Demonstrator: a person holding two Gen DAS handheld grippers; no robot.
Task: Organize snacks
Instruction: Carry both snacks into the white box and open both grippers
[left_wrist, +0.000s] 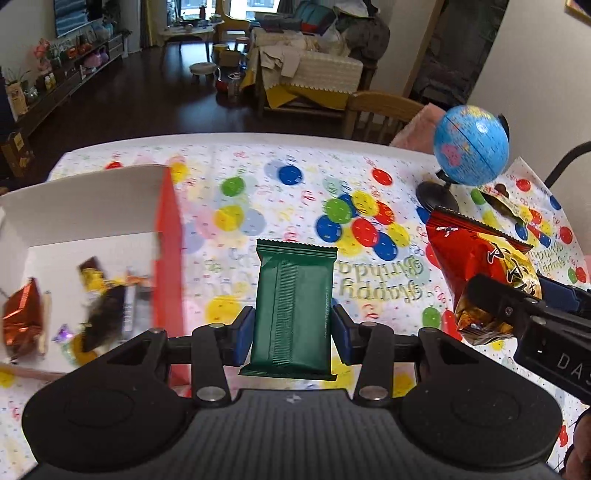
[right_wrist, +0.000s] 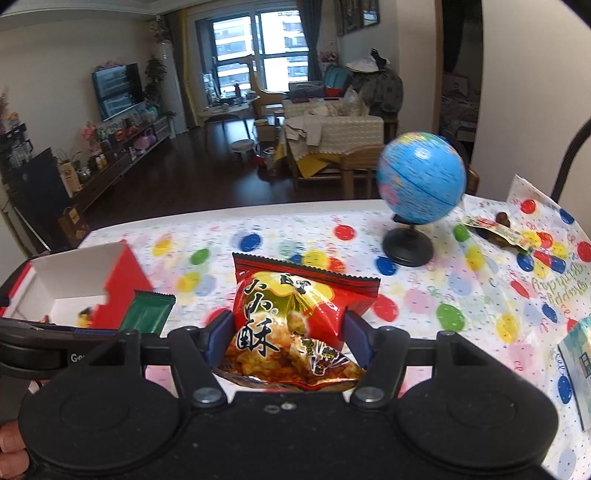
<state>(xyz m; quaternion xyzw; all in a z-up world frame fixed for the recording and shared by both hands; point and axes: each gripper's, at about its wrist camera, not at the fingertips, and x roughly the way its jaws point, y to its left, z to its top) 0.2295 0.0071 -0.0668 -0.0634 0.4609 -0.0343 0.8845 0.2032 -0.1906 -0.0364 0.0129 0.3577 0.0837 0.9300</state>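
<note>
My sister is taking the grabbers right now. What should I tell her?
Left gripper: shut on the green wrapper bar, held above the table.
Right gripper: shut on the red snack bag, also in the air.
The red box stands open to the left, with several snacks already inside.
Left to do: drop both packs in the box, then fetch the small packet lying beside the globe.
</note>
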